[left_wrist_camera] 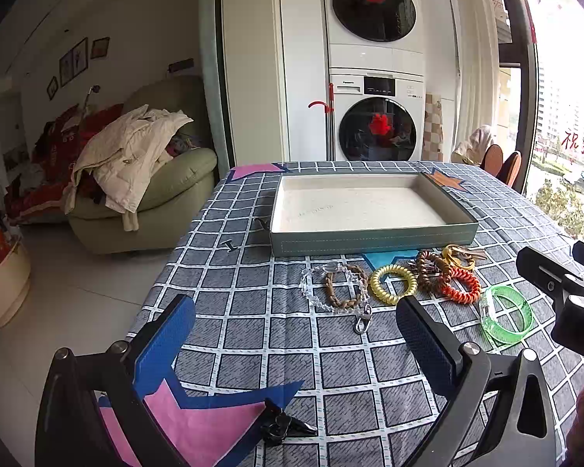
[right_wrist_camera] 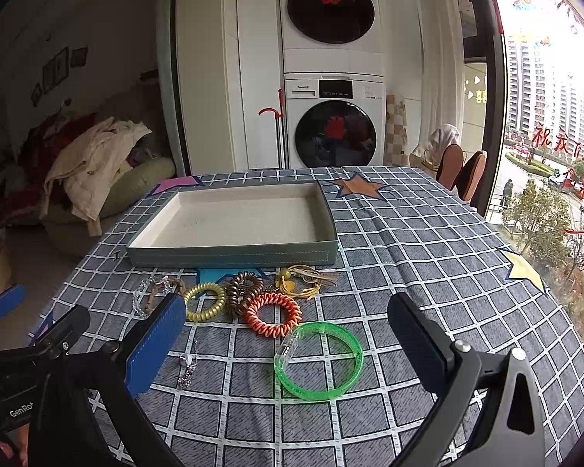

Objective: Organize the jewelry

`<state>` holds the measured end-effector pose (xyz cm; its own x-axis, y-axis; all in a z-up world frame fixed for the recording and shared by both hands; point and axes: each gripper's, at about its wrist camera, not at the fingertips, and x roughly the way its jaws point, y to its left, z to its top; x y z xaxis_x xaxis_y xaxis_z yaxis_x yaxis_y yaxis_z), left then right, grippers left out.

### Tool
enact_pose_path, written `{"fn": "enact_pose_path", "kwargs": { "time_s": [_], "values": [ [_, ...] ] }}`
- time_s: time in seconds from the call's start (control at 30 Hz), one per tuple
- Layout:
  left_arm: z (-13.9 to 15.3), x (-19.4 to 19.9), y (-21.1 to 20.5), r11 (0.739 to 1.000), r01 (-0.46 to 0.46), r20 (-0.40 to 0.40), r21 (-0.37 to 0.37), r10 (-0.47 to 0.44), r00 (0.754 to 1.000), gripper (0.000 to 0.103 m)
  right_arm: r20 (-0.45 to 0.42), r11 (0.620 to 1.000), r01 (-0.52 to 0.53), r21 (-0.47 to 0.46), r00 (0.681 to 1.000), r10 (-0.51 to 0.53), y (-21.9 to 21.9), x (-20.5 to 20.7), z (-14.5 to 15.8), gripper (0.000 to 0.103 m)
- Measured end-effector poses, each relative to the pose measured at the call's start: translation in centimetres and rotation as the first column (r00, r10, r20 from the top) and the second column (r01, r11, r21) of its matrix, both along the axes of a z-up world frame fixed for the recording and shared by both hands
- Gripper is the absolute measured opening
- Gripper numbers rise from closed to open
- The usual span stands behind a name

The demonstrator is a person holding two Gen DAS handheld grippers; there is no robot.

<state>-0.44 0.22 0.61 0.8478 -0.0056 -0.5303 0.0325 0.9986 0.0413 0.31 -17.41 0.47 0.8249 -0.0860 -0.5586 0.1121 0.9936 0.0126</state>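
Hovering above the near part of the desk (right_wrist_camera: 428,241), the right gripper (right_wrist_camera: 288,334) has its fingers spread wide with nothing between them, and the green bangle (right_wrist_camera: 318,360) lies flat on the checked cloth directly ahead of it, framed by the two pads. The left gripper (left_wrist_camera: 296,334) is likewise wide apart and holds nothing; it hangs near the desk's left edge, with a small black clip (left_wrist_camera: 284,426) on the cloth just below it. Ahead of it lie a clear bead bracelet (left_wrist_camera: 331,288) and a brown chain bracelet (left_wrist_camera: 344,286) looped over one another. To their right, in a loose row, sit a yellow coil band (left_wrist_camera: 393,284), a brown coil band (left_wrist_camera: 430,270) and an orange coil band (left_wrist_camera: 461,286), the last two touching. A yellow keyring bundle (left_wrist_camera: 461,255) rests just behind them. Beyond the whole row, toward the far edge, stands the shallow grey tray (left_wrist_camera: 373,239), and its pale lining shows no jewelry at all. Judging from this, the sorting has not yet started: every piece is on the cloth just in front of the tray, none inside it. All the pieces remain to be moved, and the green bangle looks the likeliest first pick for the right gripper.
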Motion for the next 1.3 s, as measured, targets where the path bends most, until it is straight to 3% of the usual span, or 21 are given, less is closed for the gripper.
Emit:
{"fn": "enact_pose_path", "kwargs": {
  "time_s": [1.3],
  "values": [
    [-0.28,0.65,0.32,1.000,-0.015,-0.034,-0.013,0.014,0.999,0.103,-0.012,1.000,0.005,0.015,1.000,-0.005,-0.36,0.17,-0.52,0.103]
  ]
}}
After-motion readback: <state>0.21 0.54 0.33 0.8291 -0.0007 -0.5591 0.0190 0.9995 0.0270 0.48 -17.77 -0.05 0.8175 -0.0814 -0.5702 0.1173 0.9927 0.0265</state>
